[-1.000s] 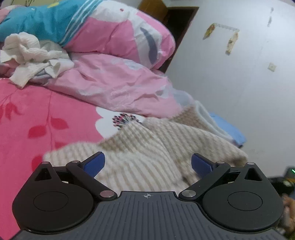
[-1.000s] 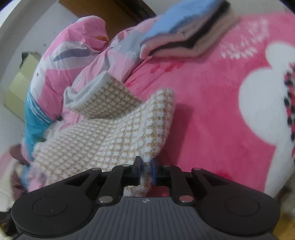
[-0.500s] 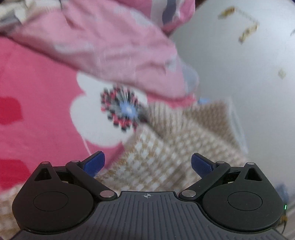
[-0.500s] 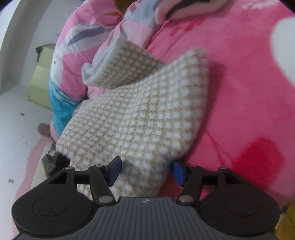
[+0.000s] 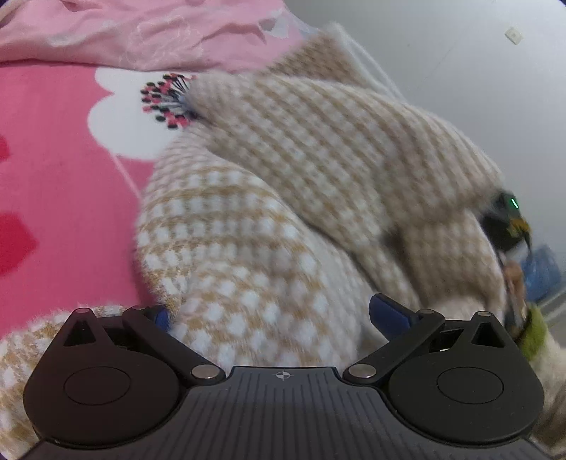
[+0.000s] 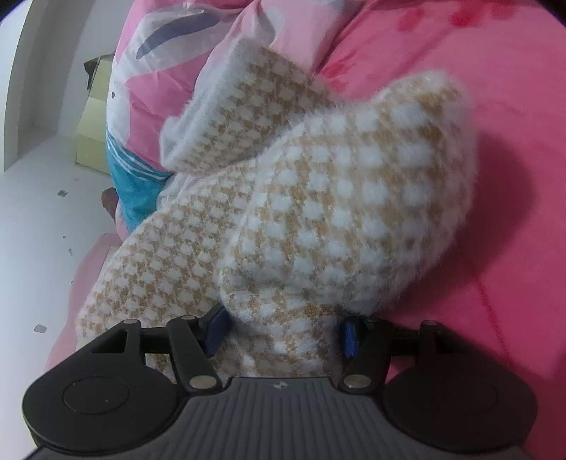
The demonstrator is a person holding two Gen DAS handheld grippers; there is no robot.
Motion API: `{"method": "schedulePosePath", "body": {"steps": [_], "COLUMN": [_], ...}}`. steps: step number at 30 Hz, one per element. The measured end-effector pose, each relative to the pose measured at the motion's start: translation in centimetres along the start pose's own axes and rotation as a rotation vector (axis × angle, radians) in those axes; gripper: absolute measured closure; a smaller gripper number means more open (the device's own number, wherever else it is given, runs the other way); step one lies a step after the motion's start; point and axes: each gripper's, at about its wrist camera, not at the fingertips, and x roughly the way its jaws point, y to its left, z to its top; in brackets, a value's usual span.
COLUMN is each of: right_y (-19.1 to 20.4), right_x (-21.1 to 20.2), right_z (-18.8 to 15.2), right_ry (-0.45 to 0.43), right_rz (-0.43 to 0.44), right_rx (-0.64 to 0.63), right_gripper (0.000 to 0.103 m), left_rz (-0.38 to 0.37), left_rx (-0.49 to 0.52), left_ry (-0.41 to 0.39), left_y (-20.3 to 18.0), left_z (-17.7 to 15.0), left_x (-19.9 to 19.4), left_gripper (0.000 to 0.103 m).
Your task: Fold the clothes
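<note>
A fuzzy beige-and-white houndstooth sweater (image 5: 283, 198) lies bunched on the pink bed sheet (image 5: 53, 159). My left gripper (image 5: 274, 315) is open wide, and a rounded fold of the sweater bulges between its blue pads without being pinched. A raised flap of the knit stretches to the right, where the other gripper's dark body with a green light (image 5: 506, 226) shows. In the right wrist view the sweater (image 6: 336, 198) fills the middle. My right gripper (image 6: 282, 332) stands open, with knit fabric lying between its blue pads (image 6: 215, 329).
A crumpled pink quilt (image 5: 141, 32) lies behind the sweater, also seen as a pink, white and blue heap (image 6: 169, 70). A pale wall (image 5: 460, 70) is to the right. The bed's edge drops to a white floor (image 6: 35, 212) with a yellow-green box (image 6: 92, 141).
My right gripper was shut on the sweater's edge a second ago and has opened. Both grippers have moved in close, and the sweater has been gathered into a mound.
</note>
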Motion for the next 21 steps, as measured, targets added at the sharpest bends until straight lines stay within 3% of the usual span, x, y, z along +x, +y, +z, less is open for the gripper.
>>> {"method": "schedulePosePath", "body": {"steps": [8, 15, 18, 21], "right_y": [2.6, 7.4, 10.2, 12.9], "right_x": [8.0, 18.5, 22.6, 23.8], "right_z": [3.8, 6.7, 6.7, 6.6], "right_ry": [0.154, 0.348, 0.404, 0.410], "right_rz": [0.068, 0.103, 0.085, 0.003], "right_rx": [-0.026, -0.168, -0.246, -0.330], "right_gripper": [0.038, 0.038, 0.031, 0.025], "left_rz": [-0.019, -0.013, 0.004, 0.018], "left_rx": [-0.046, -0.113, -0.124, -0.137], "left_ry": [0.014, -0.021, -0.048, -0.074], "left_y": [-2.4, -4.4, -5.1, -5.7], "left_z": [-3.8, -7.6, -8.9, -9.9], "left_x": [-2.2, -4.3, -4.9, -5.4], "left_gripper": [0.000, 0.000, 0.000, 0.000]}}
